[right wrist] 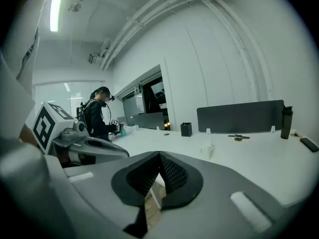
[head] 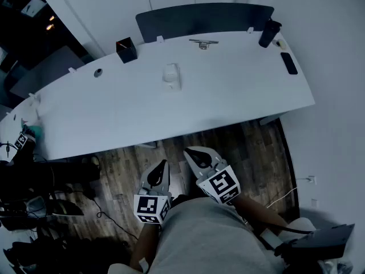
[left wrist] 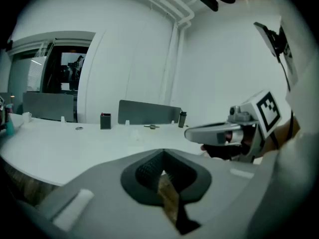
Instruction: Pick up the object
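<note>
Object (head: 171, 76): white, on table (head: 239, 90) at 12 o'clock, well beyond your left gripper (head: 162, 169) and right gripper (head: 194, 156), both pressed together and empty; reach in unopened and you risk knocking it away.

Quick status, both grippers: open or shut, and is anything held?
Left gripper: jaws closed, holding nothing.
Right gripper: jaws closed, holding nothing.
</note>
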### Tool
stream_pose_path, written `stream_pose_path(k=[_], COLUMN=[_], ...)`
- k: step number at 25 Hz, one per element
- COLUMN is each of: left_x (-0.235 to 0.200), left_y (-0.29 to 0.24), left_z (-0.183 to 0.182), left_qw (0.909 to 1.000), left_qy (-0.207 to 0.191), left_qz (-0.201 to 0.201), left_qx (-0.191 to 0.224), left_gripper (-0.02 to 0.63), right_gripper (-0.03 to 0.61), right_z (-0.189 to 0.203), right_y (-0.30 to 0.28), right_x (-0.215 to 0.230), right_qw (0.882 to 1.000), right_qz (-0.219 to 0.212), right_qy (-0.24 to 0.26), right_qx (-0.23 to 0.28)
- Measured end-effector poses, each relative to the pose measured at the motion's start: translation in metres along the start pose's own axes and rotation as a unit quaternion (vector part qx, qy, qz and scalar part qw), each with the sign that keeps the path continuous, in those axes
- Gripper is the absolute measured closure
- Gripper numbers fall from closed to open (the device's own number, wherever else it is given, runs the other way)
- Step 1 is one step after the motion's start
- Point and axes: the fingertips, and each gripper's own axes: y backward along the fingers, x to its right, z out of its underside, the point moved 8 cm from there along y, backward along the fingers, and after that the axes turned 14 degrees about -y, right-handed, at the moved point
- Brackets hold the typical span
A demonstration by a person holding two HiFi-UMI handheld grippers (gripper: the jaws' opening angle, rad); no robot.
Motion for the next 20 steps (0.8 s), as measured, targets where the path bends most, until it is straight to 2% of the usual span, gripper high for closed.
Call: stream_pose_path(k=[4, 10, 17, 20], left_x=[0.010, 0.008, -0.024, -0.046], left_y=[-0.041, -0.083, -0.110, -0.131], left_z=[-0.010, -0.025, -0.021, -0.019], left_qw=[0.9998, 0.9993, 0.9988, 0.9987], left_qy=[-0.002, -0.011, 0.010, 0.018], left_qz=[0.013, 0.014, 0.006, 0.013], left_qx=[-0.014, -0.033, -0.048, -0.047], left_gripper=[0.614, 0.613, 0.614, 0.614], right_gripper=[0.577, 0.577, 0.577, 0.577], right_z=[-0.014, -0.015, -0.025, -0.033], right_y=[-0.005, -0.016, -0.055, -0.076], right_x=[0.044, 0.091, 0.113, 0.122], right_qw=[1.000, 0.999, 0.998, 0.998], right_qz=[-0.001, -0.003, -0.010, -0.001], right_qy=[0.000, -0.035, -0.042, -0.037], right_qx=[-0.003, -0.020, -0.042, -0.049])
